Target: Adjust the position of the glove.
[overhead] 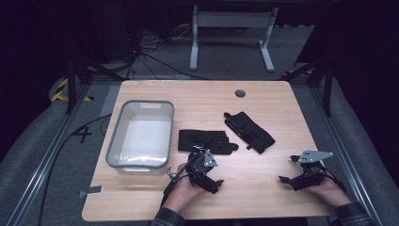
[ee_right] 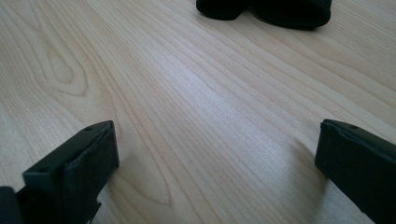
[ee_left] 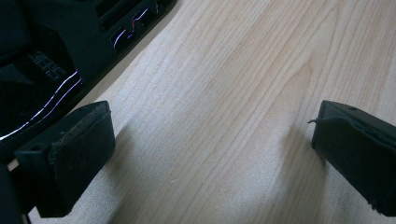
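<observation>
Two black gloves lie flat mid-table: one (overhead: 207, 140) beside the bin, the other (overhead: 249, 131) set at an angle to its right. My left gripper (overhead: 207, 168) rests low on the table just in front of the first glove. In the left gripper view (ee_left: 210, 144) its jaws stand open over bare wood, with the glove (ee_left: 46, 56) close at the upper left. My right gripper (overhead: 288, 168) sits near the front right, apart from both gloves. In the right gripper view (ee_right: 215, 158) it is open with nothing between the jaws, and a glove's edge (ee_right: 280, 9) lies farther off.
A grey plastic bin (overhead: 114, 136), with nothing in it, stands on the left of the wooden table (overhead: 263, 197). A round cable hole (overhead: 240, 93) is near the far edge. Cables and a desk frame lie on the floor beyond.
</observation>
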